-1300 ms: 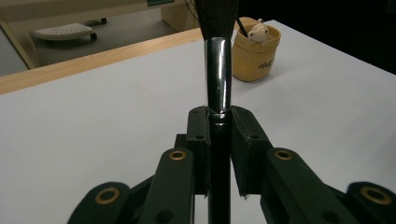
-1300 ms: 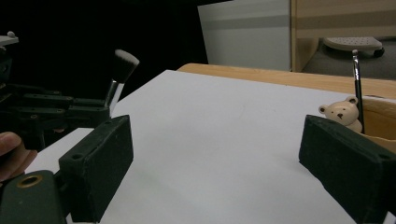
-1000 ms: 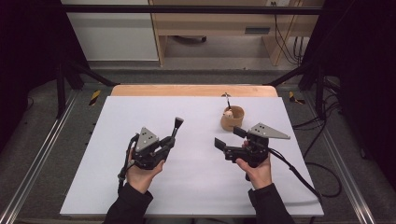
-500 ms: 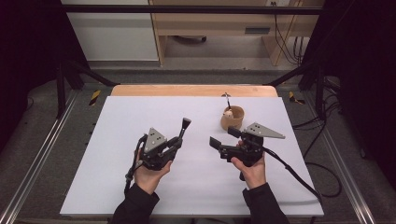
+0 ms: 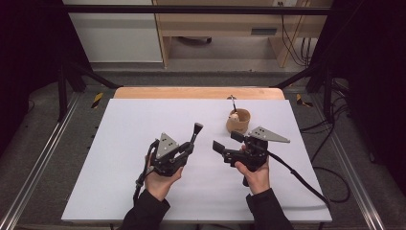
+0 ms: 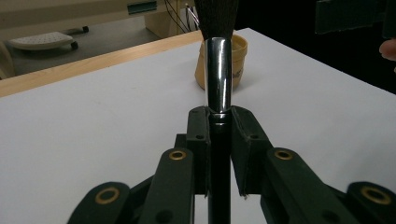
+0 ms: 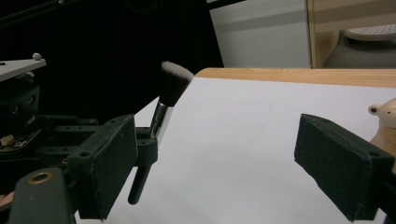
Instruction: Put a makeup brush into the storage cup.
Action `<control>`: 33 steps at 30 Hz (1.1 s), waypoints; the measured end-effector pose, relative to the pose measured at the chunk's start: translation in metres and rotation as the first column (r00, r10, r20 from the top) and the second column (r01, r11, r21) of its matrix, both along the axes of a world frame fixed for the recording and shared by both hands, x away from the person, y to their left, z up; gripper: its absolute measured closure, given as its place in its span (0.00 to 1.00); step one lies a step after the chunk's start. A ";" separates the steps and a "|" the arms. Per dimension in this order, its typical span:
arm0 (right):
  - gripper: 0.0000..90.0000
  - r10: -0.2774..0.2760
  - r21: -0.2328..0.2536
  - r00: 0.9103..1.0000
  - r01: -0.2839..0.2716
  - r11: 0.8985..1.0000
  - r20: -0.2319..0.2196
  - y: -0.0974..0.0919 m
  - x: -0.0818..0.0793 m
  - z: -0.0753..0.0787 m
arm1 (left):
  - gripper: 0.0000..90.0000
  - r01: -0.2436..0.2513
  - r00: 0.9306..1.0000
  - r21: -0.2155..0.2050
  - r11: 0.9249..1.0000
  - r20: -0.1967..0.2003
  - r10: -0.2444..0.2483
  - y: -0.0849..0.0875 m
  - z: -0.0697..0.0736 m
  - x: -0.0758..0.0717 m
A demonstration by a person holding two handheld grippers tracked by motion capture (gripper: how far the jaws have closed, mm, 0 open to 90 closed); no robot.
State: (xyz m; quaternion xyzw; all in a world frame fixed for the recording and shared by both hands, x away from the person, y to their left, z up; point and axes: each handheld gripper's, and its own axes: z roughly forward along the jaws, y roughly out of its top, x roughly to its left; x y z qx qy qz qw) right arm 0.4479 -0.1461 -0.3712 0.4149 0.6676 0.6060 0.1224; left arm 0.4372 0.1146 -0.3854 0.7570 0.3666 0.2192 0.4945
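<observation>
Two grippers: left gripper (image 6: 219, 123) jaws clamp brush (image 6: 218, 70); right gripper (image 7: 233, 158) jaws wide, empty.

The high view looks forward and down over the whole white table (image 5: 119, 158). Each gripper view sits low and close along its own jaws; both share the makeup brush (image 6: 218, 70) and the table.

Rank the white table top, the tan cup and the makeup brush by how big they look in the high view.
1. White table top, by far the largest.
2. Tan cup.
3. Makeup brush: slimmer than the cup, though about as long as the cup is tall, so that ranking is close.
</observation>
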 end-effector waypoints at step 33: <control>0.25 0.018 0.049 0.999 -0.015 0.999 -0.049 0.009 0.001 -0.008 | 0.87 0.044 0.999 -0.027 0.999 0.010 -0.044 -0.032 0.000 -0.006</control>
